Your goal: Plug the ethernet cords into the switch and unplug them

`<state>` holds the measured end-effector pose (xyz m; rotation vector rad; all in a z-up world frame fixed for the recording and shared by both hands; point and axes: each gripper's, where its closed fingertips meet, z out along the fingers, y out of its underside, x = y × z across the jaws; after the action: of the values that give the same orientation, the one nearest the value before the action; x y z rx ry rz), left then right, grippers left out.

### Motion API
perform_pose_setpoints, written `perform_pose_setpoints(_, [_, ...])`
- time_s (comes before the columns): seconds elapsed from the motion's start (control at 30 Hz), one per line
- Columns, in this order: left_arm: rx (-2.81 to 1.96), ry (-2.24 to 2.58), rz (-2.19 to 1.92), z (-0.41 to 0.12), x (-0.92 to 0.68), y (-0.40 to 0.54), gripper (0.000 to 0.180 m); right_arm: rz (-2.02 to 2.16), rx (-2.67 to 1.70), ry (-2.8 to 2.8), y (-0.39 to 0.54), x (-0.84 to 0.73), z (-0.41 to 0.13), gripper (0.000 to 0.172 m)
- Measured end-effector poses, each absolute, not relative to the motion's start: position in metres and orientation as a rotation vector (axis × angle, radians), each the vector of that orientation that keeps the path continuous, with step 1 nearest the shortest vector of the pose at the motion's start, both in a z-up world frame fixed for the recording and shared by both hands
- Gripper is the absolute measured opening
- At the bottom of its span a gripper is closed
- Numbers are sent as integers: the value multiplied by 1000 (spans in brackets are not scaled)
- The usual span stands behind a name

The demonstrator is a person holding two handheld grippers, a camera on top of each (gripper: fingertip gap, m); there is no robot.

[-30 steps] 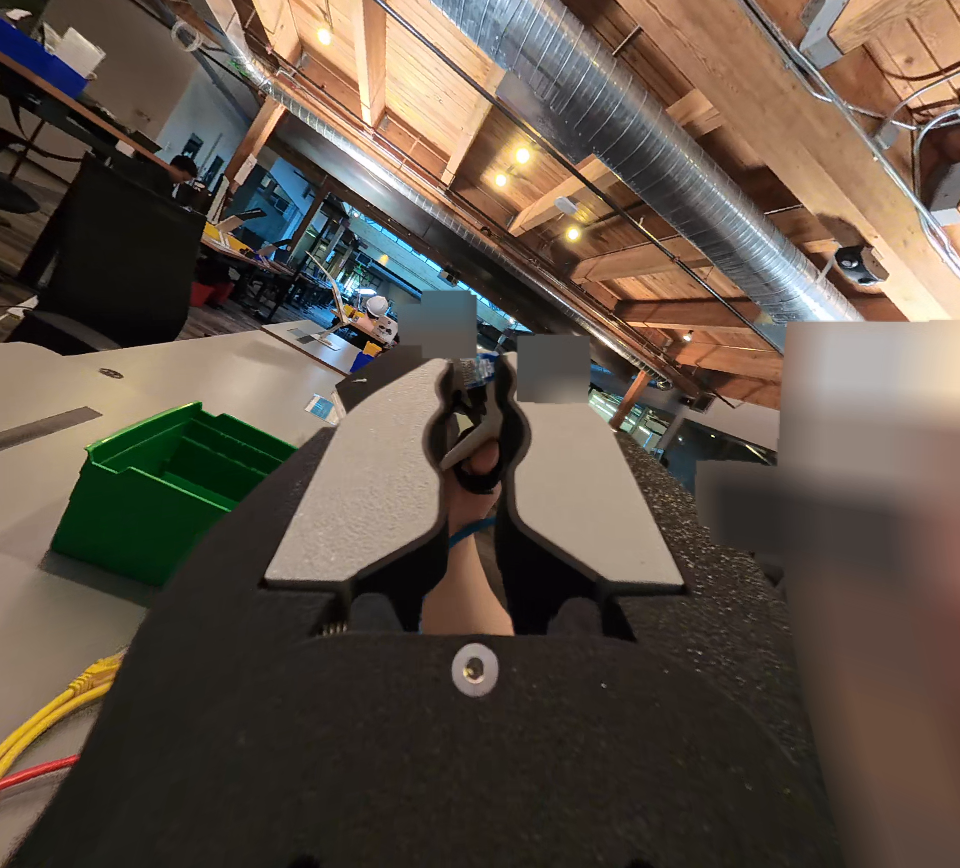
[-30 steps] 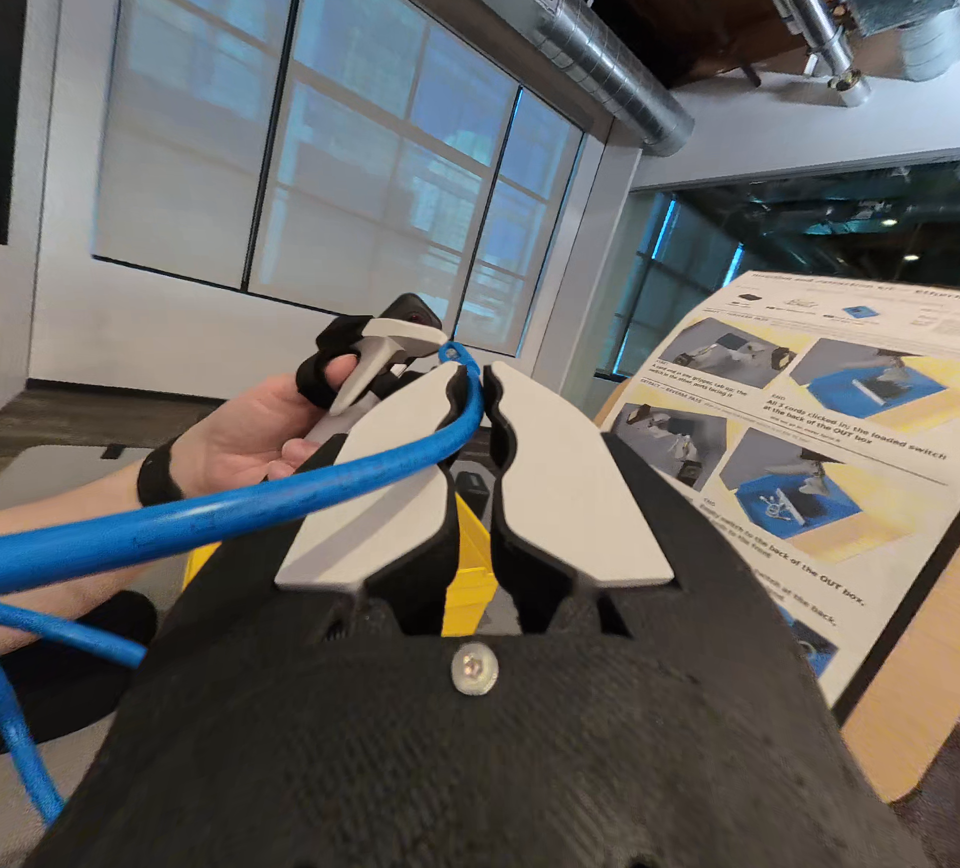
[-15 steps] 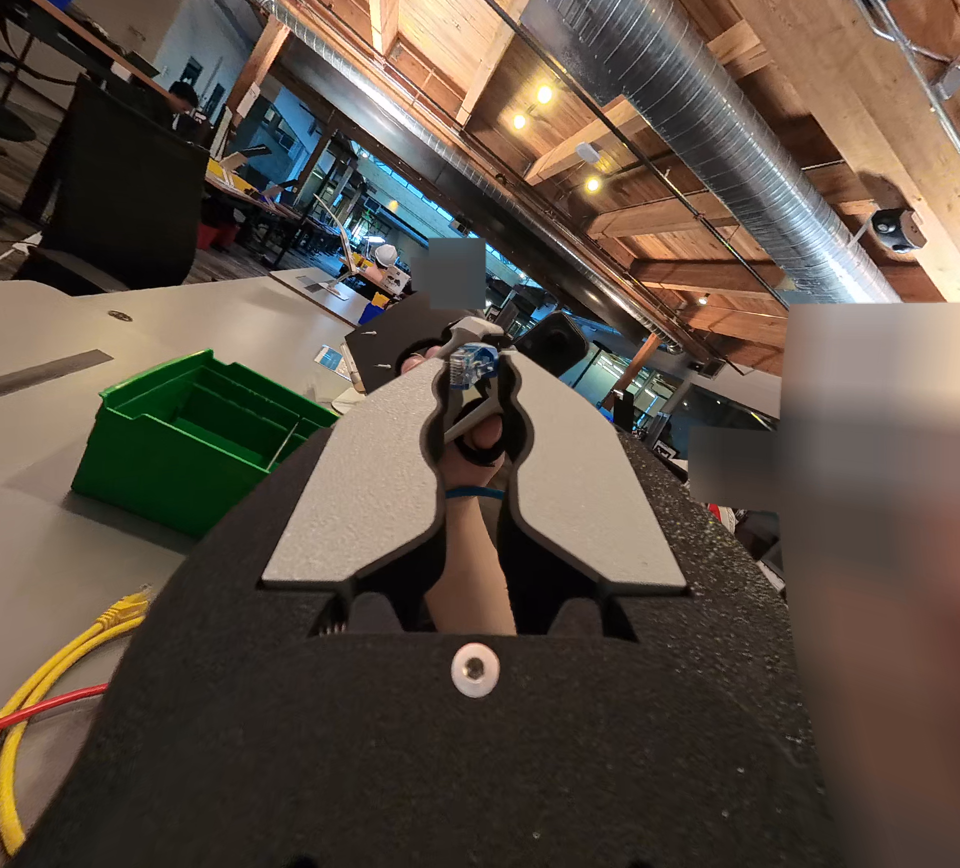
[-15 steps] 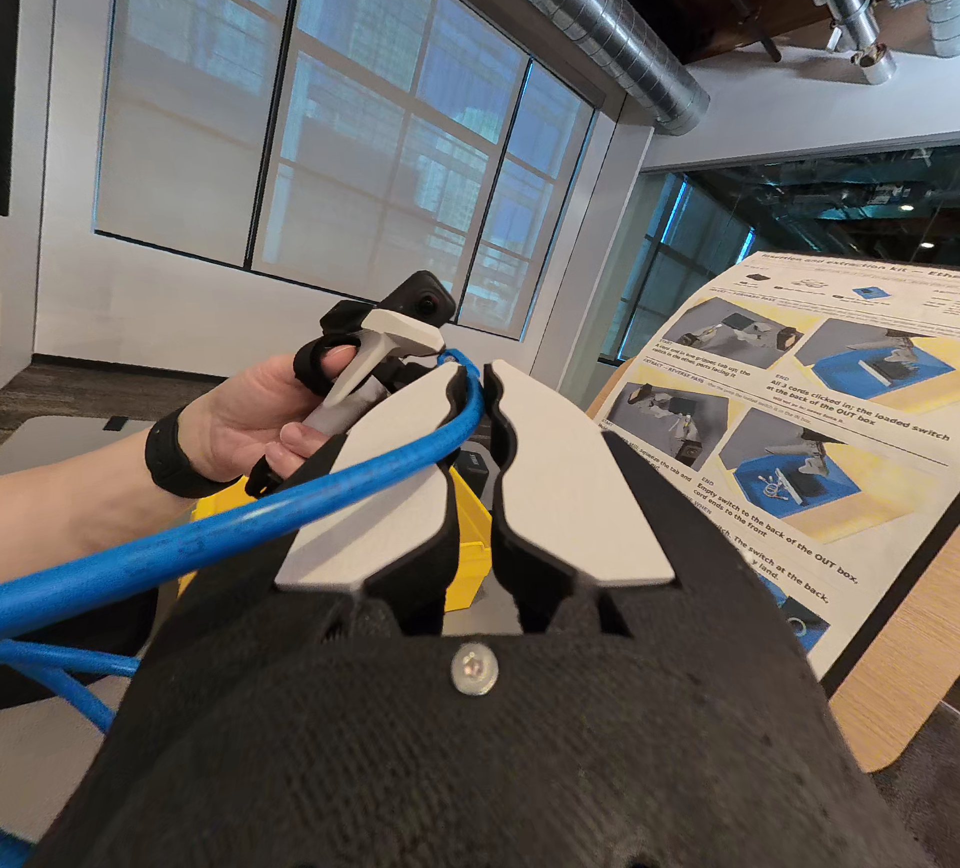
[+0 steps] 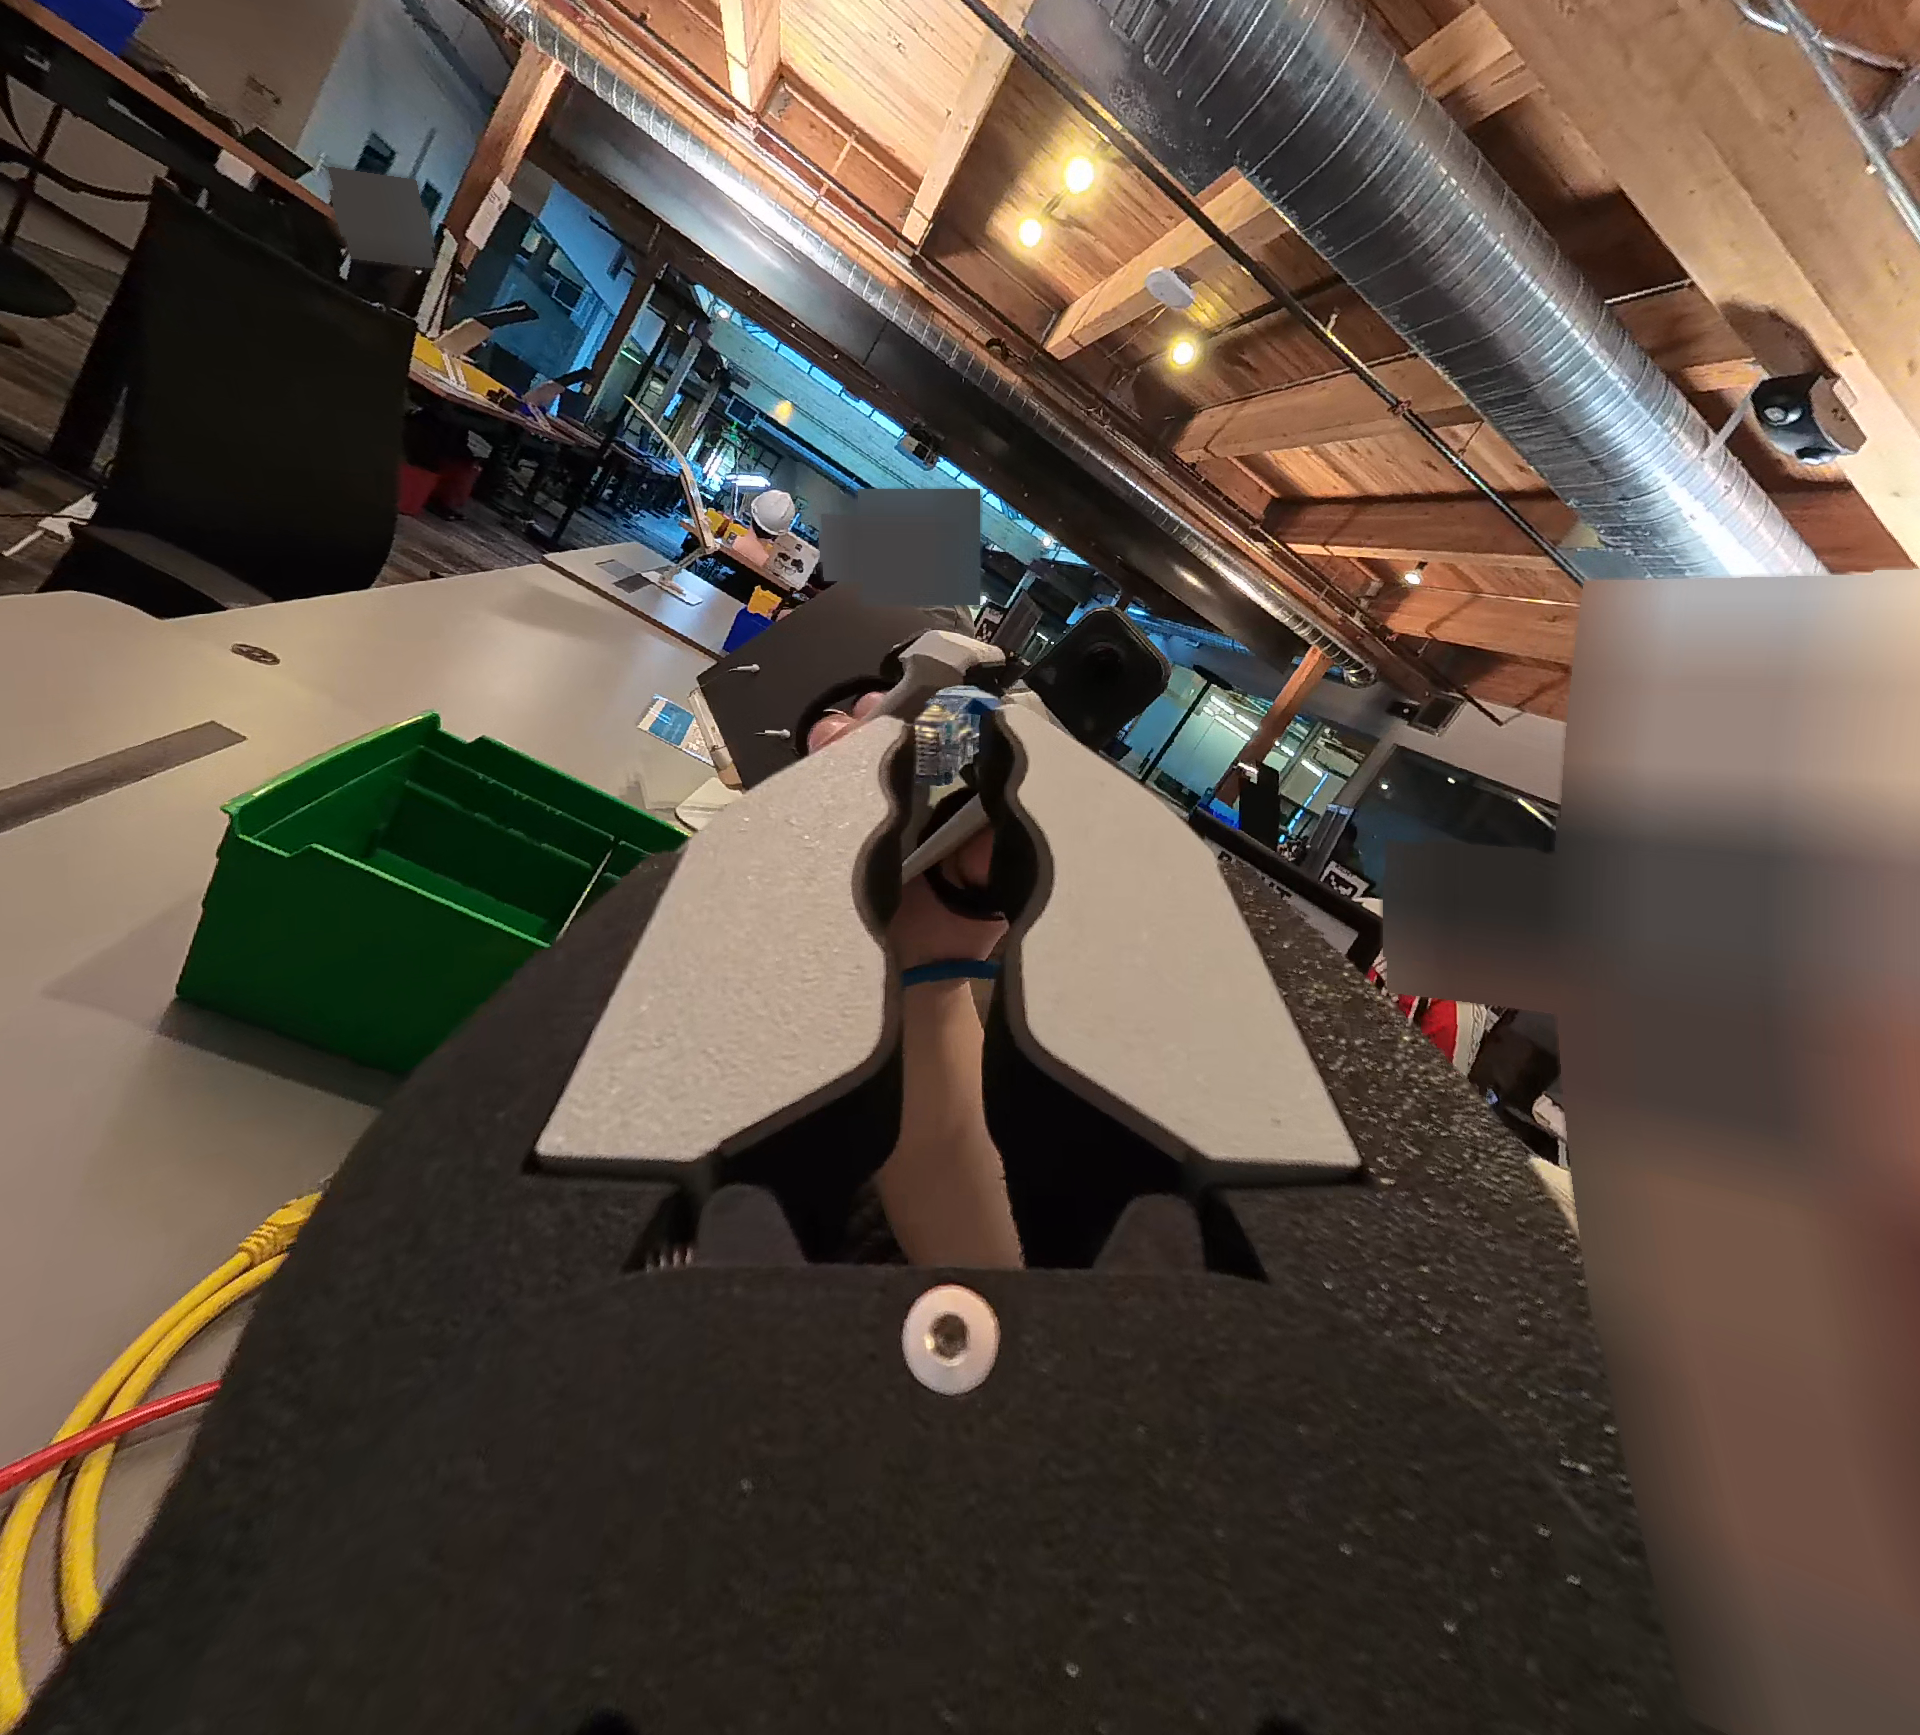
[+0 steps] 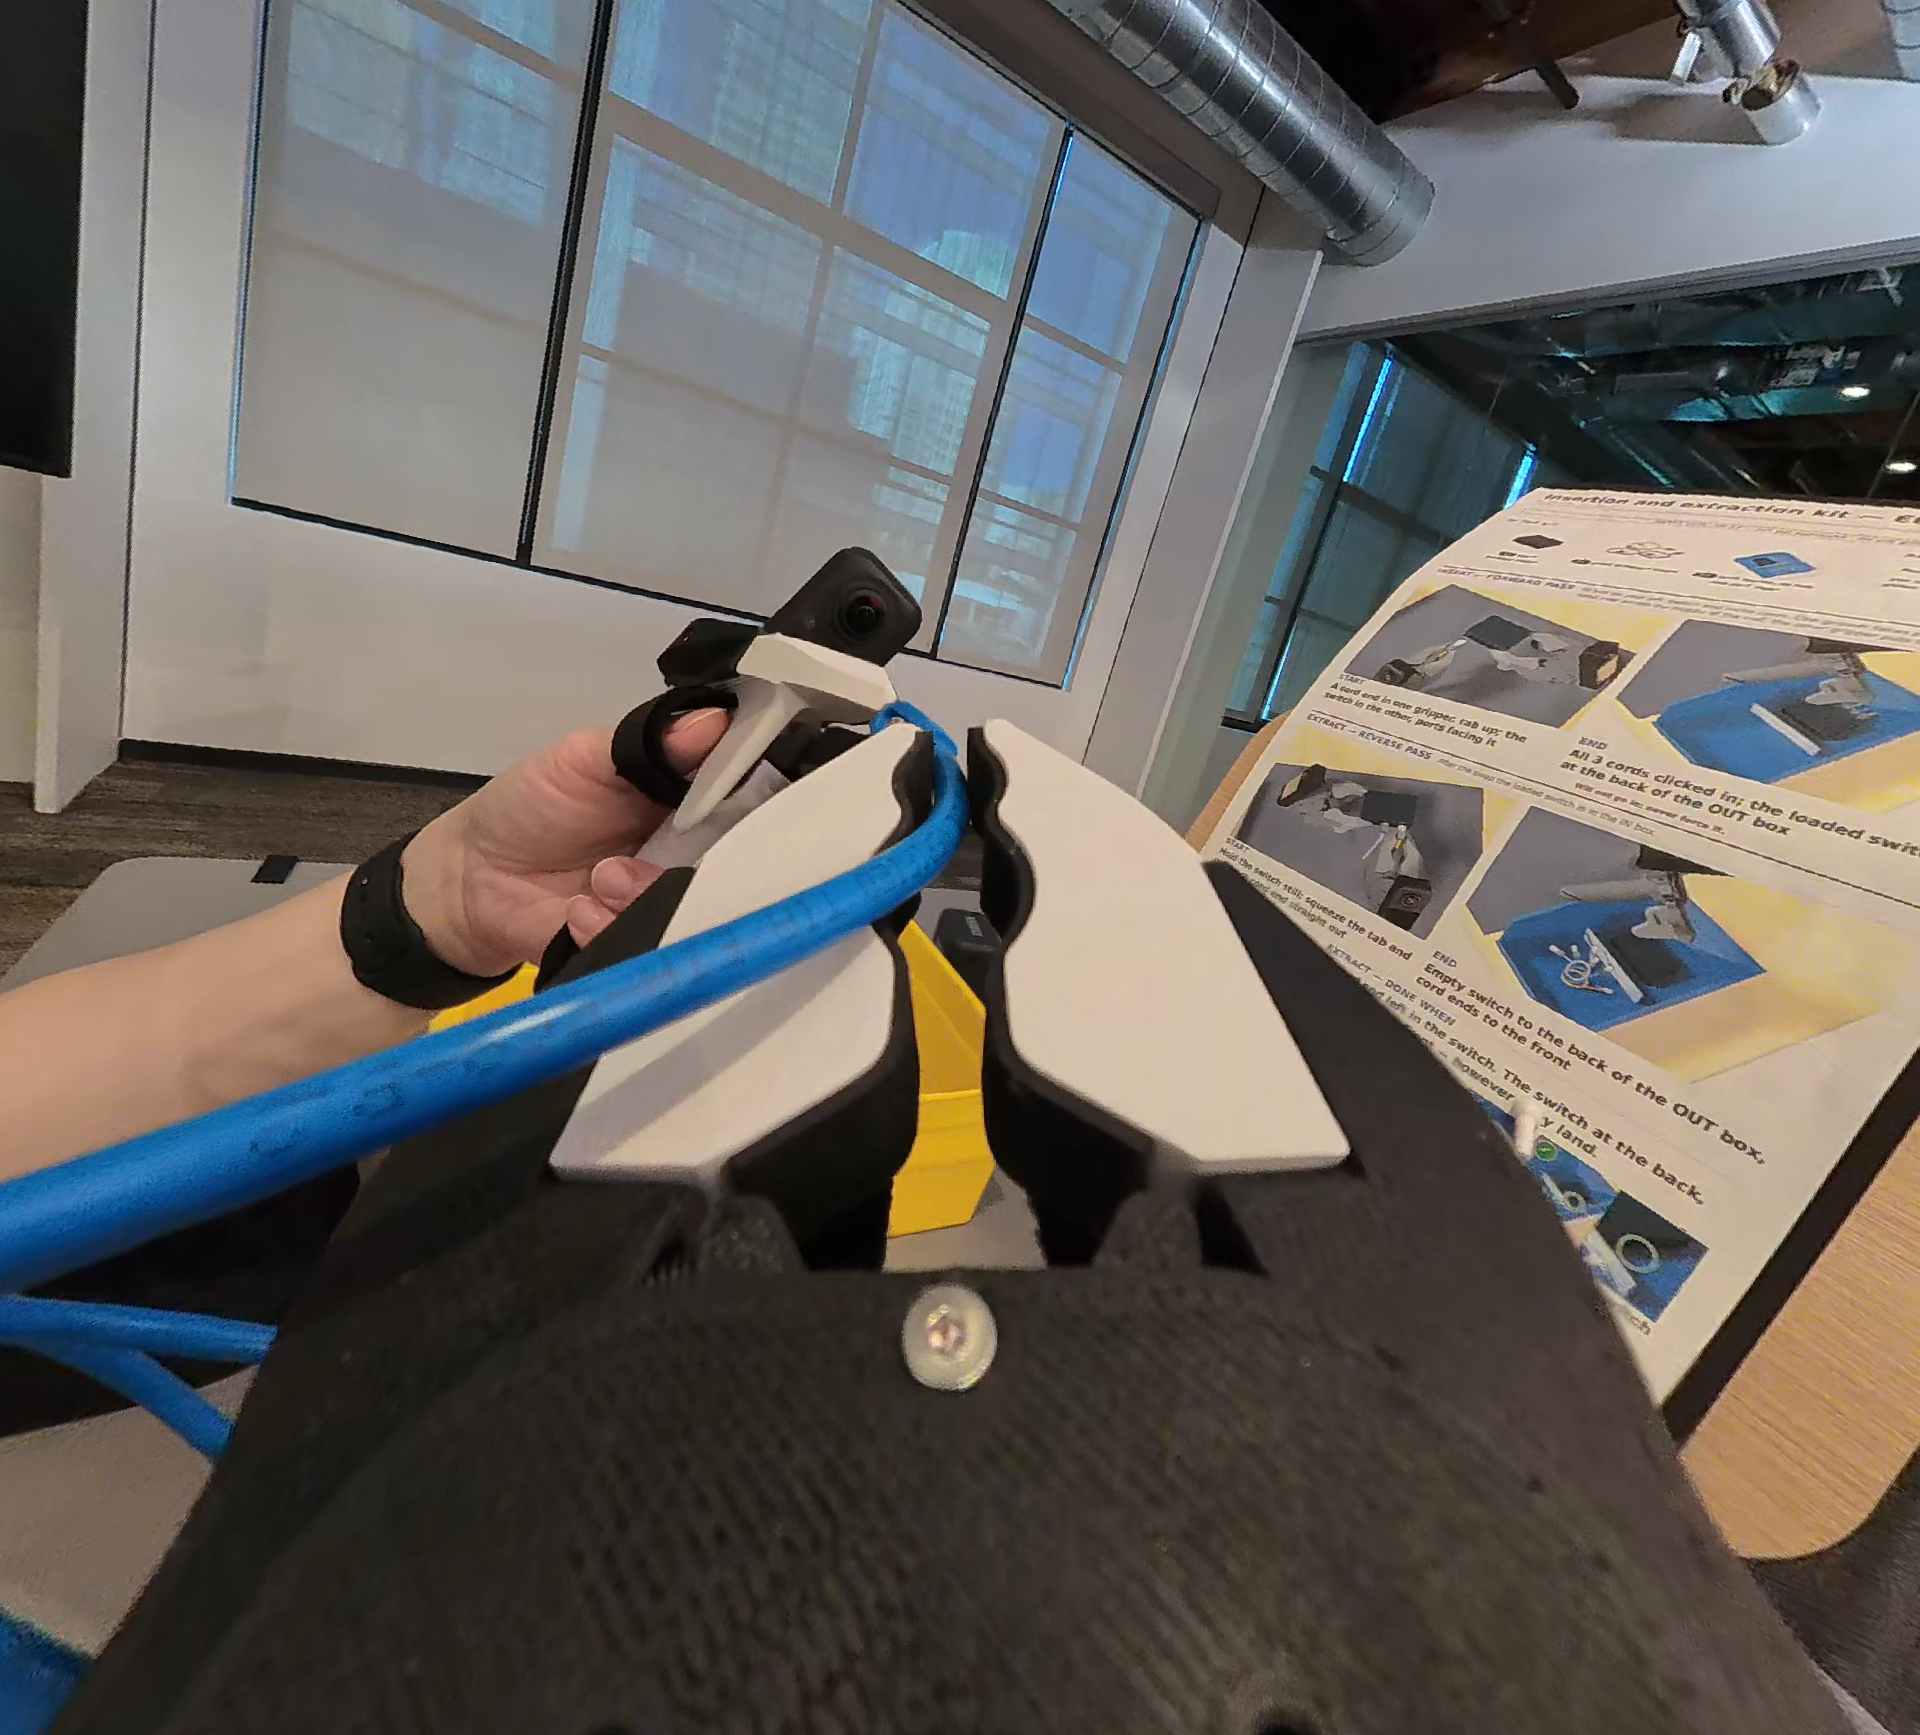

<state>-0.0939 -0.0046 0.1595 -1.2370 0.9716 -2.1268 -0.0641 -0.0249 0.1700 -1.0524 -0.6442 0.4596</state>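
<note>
Pinching the light, springy blue ethernet cord (image 6: 831,916) just behind its brittle clear plug (image 5: 943,740), the right gripper (image 6: 961,750) presents it at the left gripper's (image 5: 951,745) twelve o'clock, jaws narrowly parted around the plug, contact unclear.

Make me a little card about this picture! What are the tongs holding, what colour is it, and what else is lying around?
right tongs: closed on the blue cord
cord end: clear plug, at the tips of the left tongs
left tongs' grip: cannot tell
other cords: yellow cord and red cord, lying on the grey table
boxes: green bin, yellow bin
beside the right tongs: picture sheet
</note>
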Motion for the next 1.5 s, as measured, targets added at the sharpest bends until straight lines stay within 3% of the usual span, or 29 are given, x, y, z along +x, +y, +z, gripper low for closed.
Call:
perform_pose_setpoints(0.57, [-1284,1054,-2060,149,-91,-8,9,467,-1100,-735,-21,-70,153,11])
perform_pose_setpoints(0.93, [-1491,1056,-2082,125,-83,-2,10,-14,-1121,-946,-6,-81,120,23])
perform_pose_setpoints(1.5, [-1593,1120,-1952,103,-75,4,11,-72,-1188,-1000,0,-75,102,14])
